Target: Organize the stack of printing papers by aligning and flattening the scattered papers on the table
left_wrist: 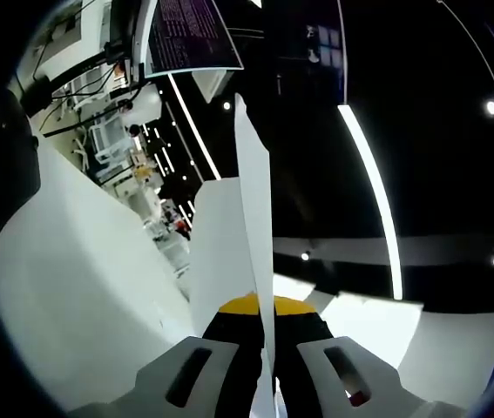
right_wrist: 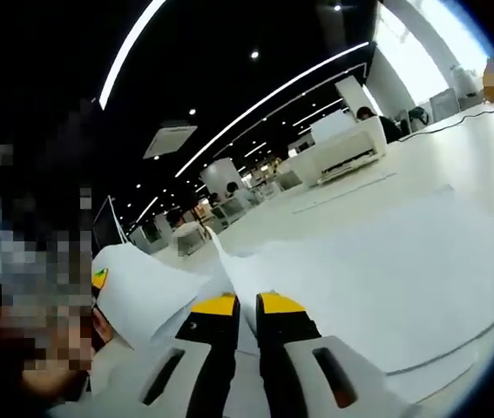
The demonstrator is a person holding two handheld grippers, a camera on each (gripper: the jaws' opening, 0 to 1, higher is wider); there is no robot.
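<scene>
Each tool pinches the papers: the left tool (left_wrist: 265, 315) grips sheets (left_wrist: 251, 226) edge-on, the right tool (right_wrist: 239, 309) clamps paper (right_wrist: 316, 270), probably lifted for squaring.

- left gripper view looks steeply upward along its jaws, very close to an edge-on paper sheet (left_wrist: 253, 226), toward dark ceiling light strips (left_wrist: 373, 187).
- right gripper view looks low across the papers (right_wrist: 377, 279) into the hall.
- both share the papers.
</scene>
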